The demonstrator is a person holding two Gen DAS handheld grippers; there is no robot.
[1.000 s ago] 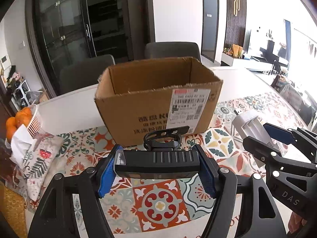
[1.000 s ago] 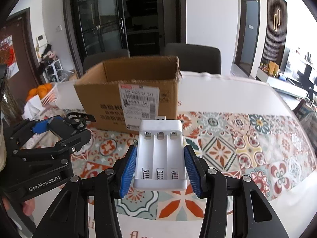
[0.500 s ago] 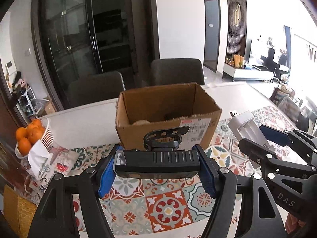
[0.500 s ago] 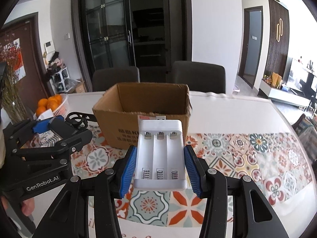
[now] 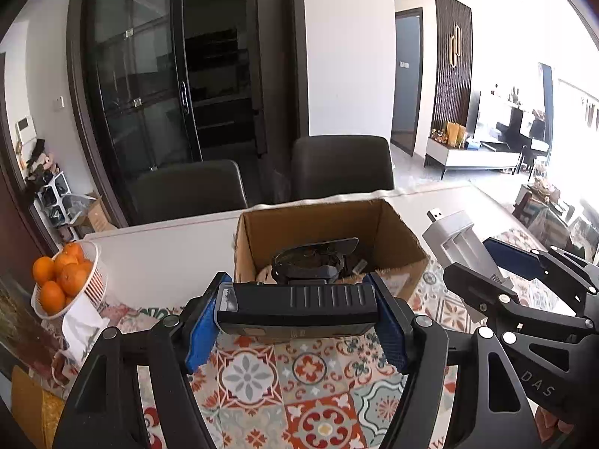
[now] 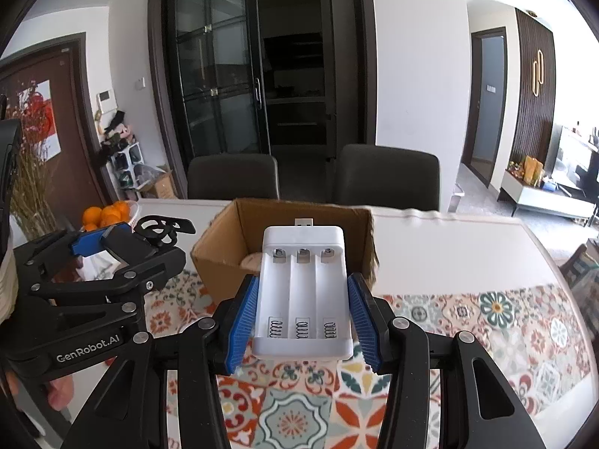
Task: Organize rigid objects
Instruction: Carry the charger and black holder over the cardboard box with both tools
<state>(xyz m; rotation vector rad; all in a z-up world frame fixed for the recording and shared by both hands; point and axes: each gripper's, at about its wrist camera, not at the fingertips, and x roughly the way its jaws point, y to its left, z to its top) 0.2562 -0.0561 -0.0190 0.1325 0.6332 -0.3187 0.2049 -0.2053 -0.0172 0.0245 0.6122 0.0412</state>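
Observation:
My left gripper (image 5: 297, 321) is shut on a black ribbed device with a folding hook (image 5: 297, 305), held crosswise between the blue pads above the tablecloth. My right gripper (image 6: 303, 321) is shut on a white three-slot battery charger (image 6: 303, 292) with a USB plug at its far end. Both are held in the air just in front of an open cardboard box (image 5: 397, 239) (image 6: 221, 254). Something pale and something dark lie inside the box. The right gripper with the charger (image 5: 460, 243) shows at the right of the left wrist view; the left gripper (image 6: 123, 243) shows at the left of the right wrist view.
A white basket of oranges (image 5: 60, 277) stands at the table's left end beside a patterned cloth bag. Two dark chairs (image 6: 385, 176) stand behind the table. A tiled-pattern cloth (image 5: 318, 404) covers the near part of the white table (image 6: 449, 239).
Both grippers have risen with their objects, so the box now sits lower in view and its inside shows. The grips have not changed.

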